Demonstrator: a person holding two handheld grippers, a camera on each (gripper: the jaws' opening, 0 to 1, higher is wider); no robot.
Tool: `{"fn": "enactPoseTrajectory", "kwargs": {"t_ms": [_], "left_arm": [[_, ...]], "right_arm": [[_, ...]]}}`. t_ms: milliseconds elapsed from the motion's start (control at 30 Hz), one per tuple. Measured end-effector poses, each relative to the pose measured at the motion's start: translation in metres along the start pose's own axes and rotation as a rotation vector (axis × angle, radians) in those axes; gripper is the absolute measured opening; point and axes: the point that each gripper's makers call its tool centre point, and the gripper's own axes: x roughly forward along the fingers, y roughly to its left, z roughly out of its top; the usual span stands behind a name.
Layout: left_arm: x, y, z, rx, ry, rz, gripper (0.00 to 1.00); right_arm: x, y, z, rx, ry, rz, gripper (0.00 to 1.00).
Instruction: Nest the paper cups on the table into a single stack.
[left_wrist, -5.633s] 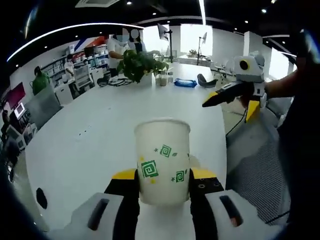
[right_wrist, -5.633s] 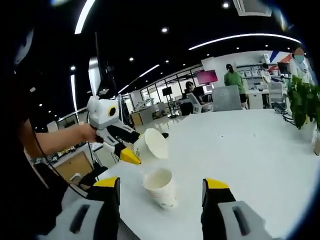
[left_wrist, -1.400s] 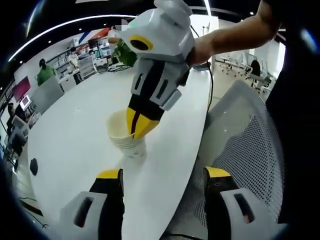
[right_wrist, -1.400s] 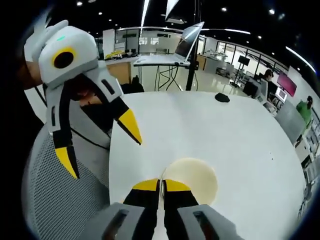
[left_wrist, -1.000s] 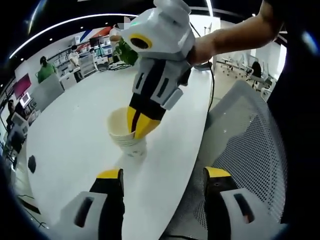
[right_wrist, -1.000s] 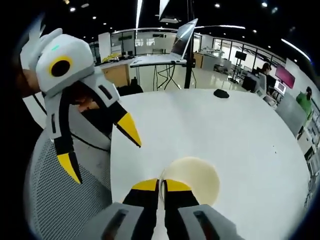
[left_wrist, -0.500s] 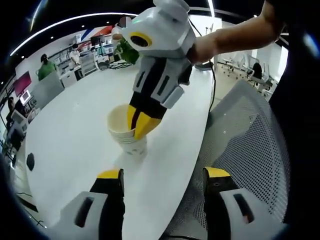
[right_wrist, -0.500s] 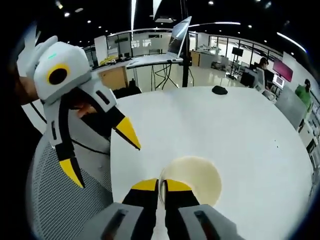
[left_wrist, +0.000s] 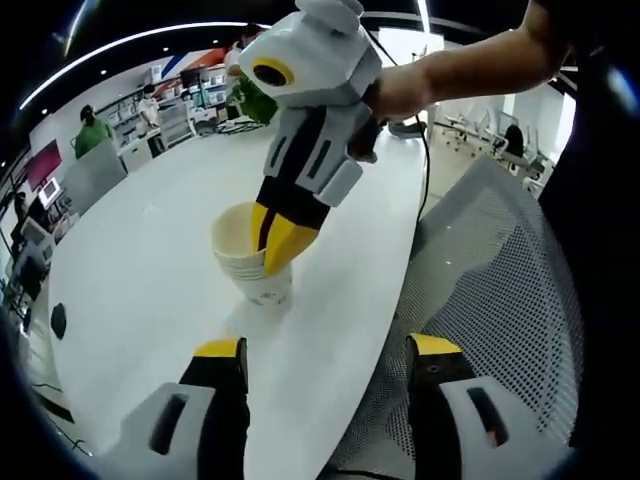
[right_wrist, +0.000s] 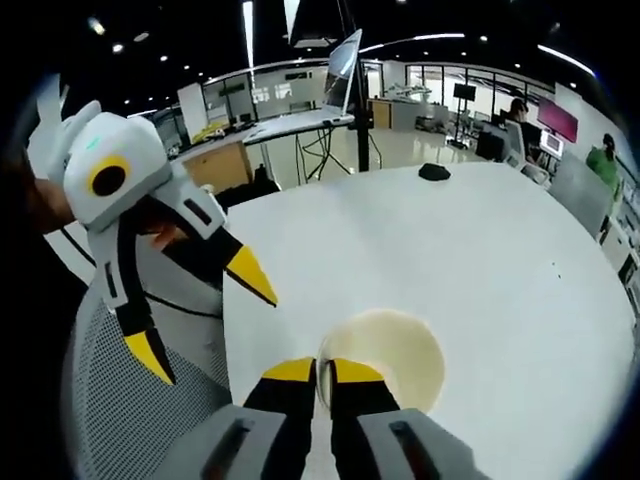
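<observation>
Cups (left_wrist: 252, 262), nested in one stack, upright near the edge of a white table (left_wrist: 150, 260). Right gripper (right_wrist: 322, 372): jaws pinched onto the stack's rim. Left gripper (left_wrist: 323, 352): jaws apart, holding nothing, beside a mesh chair (left_wrist: 480, 330).

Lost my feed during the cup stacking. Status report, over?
Right gripper shut on rim of nested cup stack on white table. Left gripper open, empty, held back near the mesh chair. Nothing in the way.
</observation>
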Motion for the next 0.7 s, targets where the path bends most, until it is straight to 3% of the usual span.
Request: {"fn": "enactPoseTrajectory", "kwargs": {"t_ms": [100,267,433,567,700], "left_arm": [[0.001,0.001,0.001,0.0,-0.001,-0.002,0.63],[0.003,0.004,0.004,0.003,-0.009,0.0,0.63],[0.008,0.007,0.005,0.02,-0.009,-0.005,0.63],[0.013,0.013,0.007,0.029,-0.022,-0.008,0.63],[0.018,0.021,0.011,0.011,-0.05,0.0,0.62]], "right_arm": [[0.001,0.001,-0.002,-0.027,0.007,-0.002,0.02],[-0.001,0.005,0.002,-0.049,-0.017,-0.008,0.13],[-0.008,0.005,0.01,-0.064,-0.063,-0.033,0.21],[-0.022,-0.001,0.022,-0.083,-0.153,-0.096,0.3],[-0.033,-0.008,0.02,-0.081,-0.192,-0.148,0.41]]}}
